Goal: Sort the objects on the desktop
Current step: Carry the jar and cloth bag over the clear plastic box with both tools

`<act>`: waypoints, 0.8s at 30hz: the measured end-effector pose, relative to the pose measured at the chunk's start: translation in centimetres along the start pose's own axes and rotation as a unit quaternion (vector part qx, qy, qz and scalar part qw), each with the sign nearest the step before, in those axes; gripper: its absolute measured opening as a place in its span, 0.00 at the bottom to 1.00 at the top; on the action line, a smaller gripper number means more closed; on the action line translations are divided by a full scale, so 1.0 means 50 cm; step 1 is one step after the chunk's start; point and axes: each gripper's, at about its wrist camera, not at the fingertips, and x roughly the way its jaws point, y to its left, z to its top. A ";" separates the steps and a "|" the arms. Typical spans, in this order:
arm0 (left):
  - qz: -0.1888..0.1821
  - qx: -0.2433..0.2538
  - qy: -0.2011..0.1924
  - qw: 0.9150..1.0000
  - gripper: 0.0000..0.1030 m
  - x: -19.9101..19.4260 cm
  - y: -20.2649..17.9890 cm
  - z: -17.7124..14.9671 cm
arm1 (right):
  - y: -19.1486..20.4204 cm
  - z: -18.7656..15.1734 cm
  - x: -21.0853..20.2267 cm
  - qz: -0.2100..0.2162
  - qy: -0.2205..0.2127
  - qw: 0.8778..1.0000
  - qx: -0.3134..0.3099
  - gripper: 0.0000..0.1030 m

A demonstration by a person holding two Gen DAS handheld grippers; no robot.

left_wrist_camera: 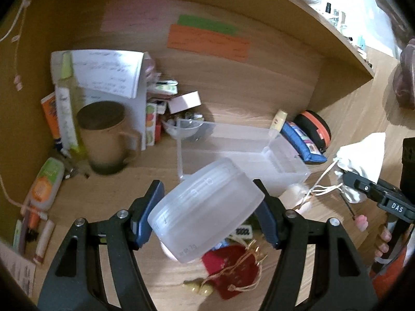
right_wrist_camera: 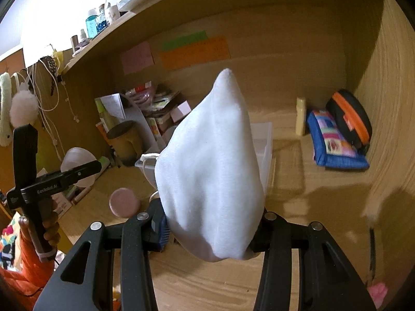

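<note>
Wooden desk [left_wrist_camera: 233, 108]; left gripper [left_wrist_camera: 207, 215] clamps frosted jar [left_wrist_camera: 205, 212]; right gripper [right_wrist_camera: 211, 225] clamps white pouch [right_wrist_camera: 210, 168].

The jar [left_wrist_camera: 206, 211] hides the bench [left_wrist_camera: 145, 264] just behind it and part of the red pouch [left_wrist_camera: 233, 269] beneath; its printed lettering is too faint to read. The mug [left_wrist_camera: 106, 137] and the tall bottle [left_wrist_camera: 68, 108] beside it are blurred, and the writing on the paper [left_wrist_camera: 109, 73] and sticky notes [left_wrist_camera: 208, 41] cannot be read. In the right wrist view the white bag [right_wrist_camera: 211, 171] covers most of the clear box [right_wrist_camera: 265, 150] and the inner faces of the jaws, so their grip is hidden. A pink thing [right_wrist_camera: 377, 291] at the lower right is cut off and blurred.
</note>
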 end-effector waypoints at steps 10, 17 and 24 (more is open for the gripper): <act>-0.017 0.018 0.016 1.000 0.65 0.070 -0.020 0.066 | -0.004 0.052 0.036 -0.001 0.000 1.000 -0.023 0.40; -0.014 0.036 0.026 0.999 0.66 0.122 -0.031 0.101 | -0.006 0.092 0.085 -0.001 0.008 0.999 -0.040 0.40; -0.018 0.048 0.047 0.998 0.66 0.181 -0.036 0.120 | -0.015 0.124 0.150 -0.002 0.022 0.999 -0.050 0.40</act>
